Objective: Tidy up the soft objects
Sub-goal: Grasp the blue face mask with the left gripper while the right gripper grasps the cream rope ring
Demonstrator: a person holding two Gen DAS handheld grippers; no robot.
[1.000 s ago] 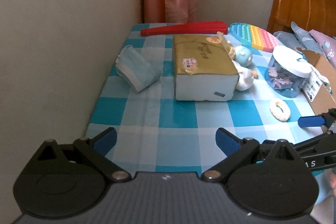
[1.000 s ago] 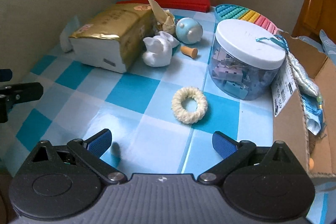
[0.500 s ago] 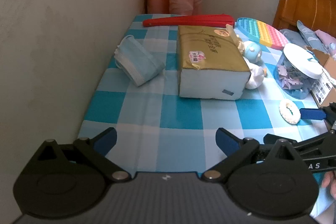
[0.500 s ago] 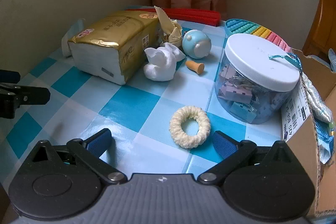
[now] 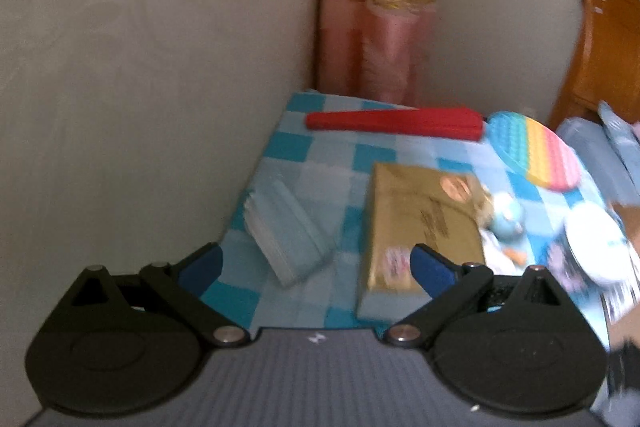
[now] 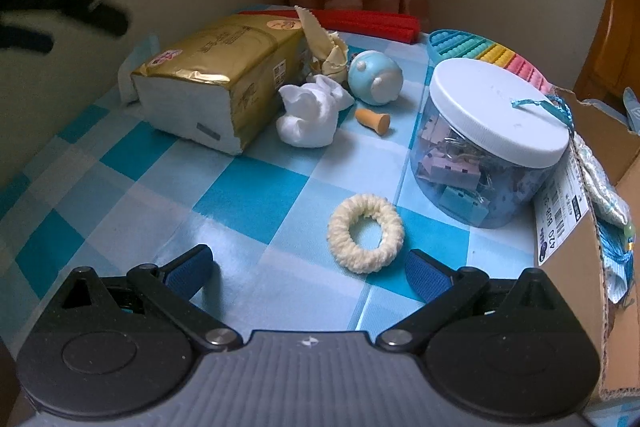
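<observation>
A folded blue face mask (image 5: pixel 286 233) lies on the checked tablecloth by the left wall. My left gripper (image 5: pixel 316 267) is open and empty, raised above the table just short of the mask. A gold tissue pack (image 5: pixel 420 223) lies right of the mask; it also shows in the right wrist view (image 6: pixel 216 75). A cream hair scrunchie (image 6: pixel 365 233) lies just ahead of my right gripper (image 6: pixel 308 269), which is open, empty and low over the table. A white crumpled cloth (image 6: pixel 310 115) lies beside the tissue pack.
A clear jar with a white lid (image 6: pixel 492 143) stands right of the scrunchie. A cardboard box (image 6: pixel 592 195) holds fabric items at the right edge. A blue round toy (image 6: pixel 374 77), a small wooden peg (image 6: pixel 374 119), a red folded fan (image 5: pixel 396 123) and a rainbow pop mat (image 5: pixel 536 155) lie farther back.
My left gripper has risen and moved forward toward the mask, with motion blur. My right gripper has edged closer to the scrunchie. Both stay open.
</observation>
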